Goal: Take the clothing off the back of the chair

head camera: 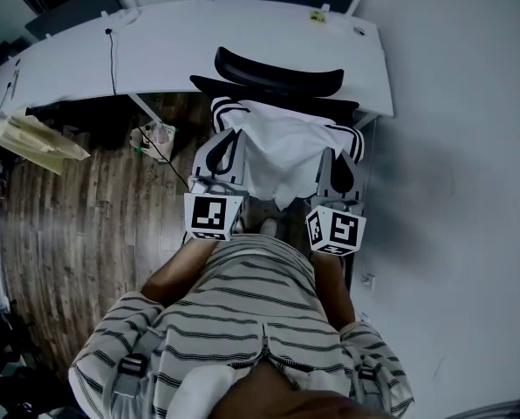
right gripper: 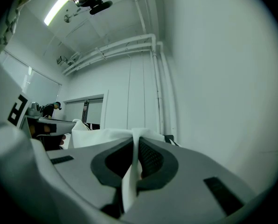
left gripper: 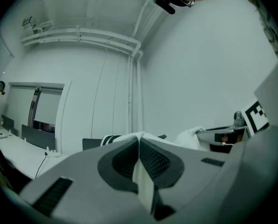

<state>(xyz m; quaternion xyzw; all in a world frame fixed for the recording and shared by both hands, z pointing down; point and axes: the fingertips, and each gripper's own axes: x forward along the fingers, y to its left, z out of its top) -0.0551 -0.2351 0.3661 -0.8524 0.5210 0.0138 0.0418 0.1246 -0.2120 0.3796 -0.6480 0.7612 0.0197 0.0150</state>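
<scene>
the chair (head camera: 277,72) stands straight ahead, hemmed by the white desk (head camera: 155,51) on its far side and the wall (head camera: 452,147) close on the right; open wood floor (head camera: 68,225) lies left, crossed by a thin cable (head camera: 168,160).

I see a long white desk (head camera: 269,29) with a black cable (head camera: 113,64) on it, beside a dark wooden floor (head camera: 77,225).

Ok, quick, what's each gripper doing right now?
Left gripper: closed on the white garment.
Right gripper: closed on the same garment.
</scene>
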